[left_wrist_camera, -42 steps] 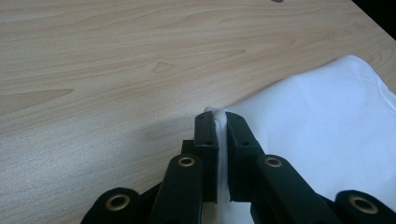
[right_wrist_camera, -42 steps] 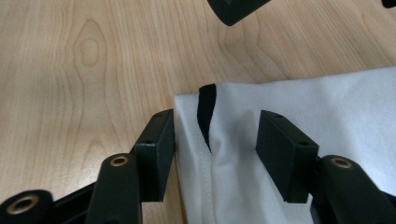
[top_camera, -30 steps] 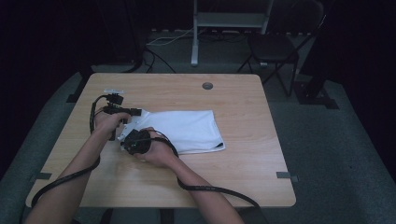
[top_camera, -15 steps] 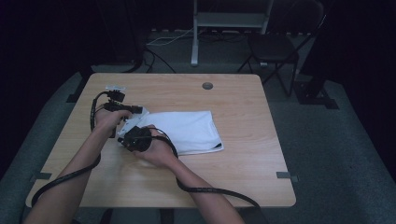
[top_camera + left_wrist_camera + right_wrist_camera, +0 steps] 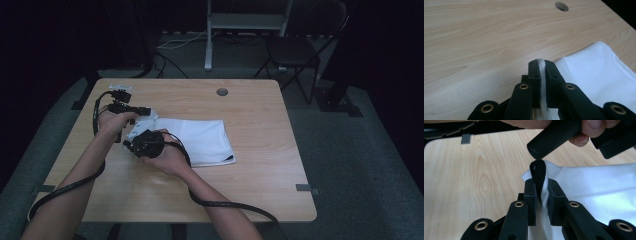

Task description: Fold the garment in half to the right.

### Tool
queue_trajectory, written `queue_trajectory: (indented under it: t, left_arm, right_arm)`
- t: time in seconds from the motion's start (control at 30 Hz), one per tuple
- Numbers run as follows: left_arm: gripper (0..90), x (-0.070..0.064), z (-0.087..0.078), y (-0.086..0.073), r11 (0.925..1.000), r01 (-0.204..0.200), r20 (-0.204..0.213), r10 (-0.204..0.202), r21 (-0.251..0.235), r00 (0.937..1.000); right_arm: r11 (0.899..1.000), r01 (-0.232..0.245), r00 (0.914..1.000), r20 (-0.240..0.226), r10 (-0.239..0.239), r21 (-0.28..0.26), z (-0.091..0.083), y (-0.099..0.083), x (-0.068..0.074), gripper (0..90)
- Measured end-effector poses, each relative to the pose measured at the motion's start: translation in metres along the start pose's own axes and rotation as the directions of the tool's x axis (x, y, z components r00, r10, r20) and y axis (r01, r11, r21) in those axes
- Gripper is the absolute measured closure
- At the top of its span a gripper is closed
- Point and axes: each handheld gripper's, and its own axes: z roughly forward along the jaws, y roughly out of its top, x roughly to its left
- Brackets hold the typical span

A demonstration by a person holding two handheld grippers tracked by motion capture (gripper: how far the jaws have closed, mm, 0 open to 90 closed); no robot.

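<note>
While both grippers clamp the same end of the white garment (image 5: 200, 142), the folding work appears to be at an intermediate stage. The garment lies flat on the wooden table (image 5: 260, 190) as a folded rectangle, near the middle of the tabletop and on the person's side of the round cable hole (image 5: 222, 92). The left gripper (image 5: 145, 112) is closed on the garment's corner that lies farther from the person; in the left gripper view a thin ridge of white cloth (image 5: 541, 75) sits pinched between its jaws. The right gripper (image 5: 131, 146) is closed on the nearer corner of that same end; in the right gripper view, white cloth and a dark strip, possibly a trim or label, rise between its jaws. Both held corners are raised slightly off the table.

Judged complete: the garment is already reduced to a compact rectangle, and both corners are secured. Judged remaining: carrying the held end over toward the opposite end, aligning the edges, then releasing.
</note>
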Motion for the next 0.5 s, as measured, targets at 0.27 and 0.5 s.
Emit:
queue_trajectory:
  t: [0.27,0.5]
  left_arm:
    - [84.9,-0.003,-0.012,0.011,1.0000,-0.006,-0.013,0.006,-0.005,0.9999]
    - [84.9,-0.006,-0.020,0.021,0.9999,-0.008,-0.032,0.007,-0.007,0.9995]
  right_arm:
    - [0.999,-0.010,0.9999,-0.012,0.010,-0.053,-0.012,0.011,-0.002,80.4]
    - [0.996,-0.023,0.9996,-0.018,0.021,-0.089,-0.022,0.018,-0.005,80.3]
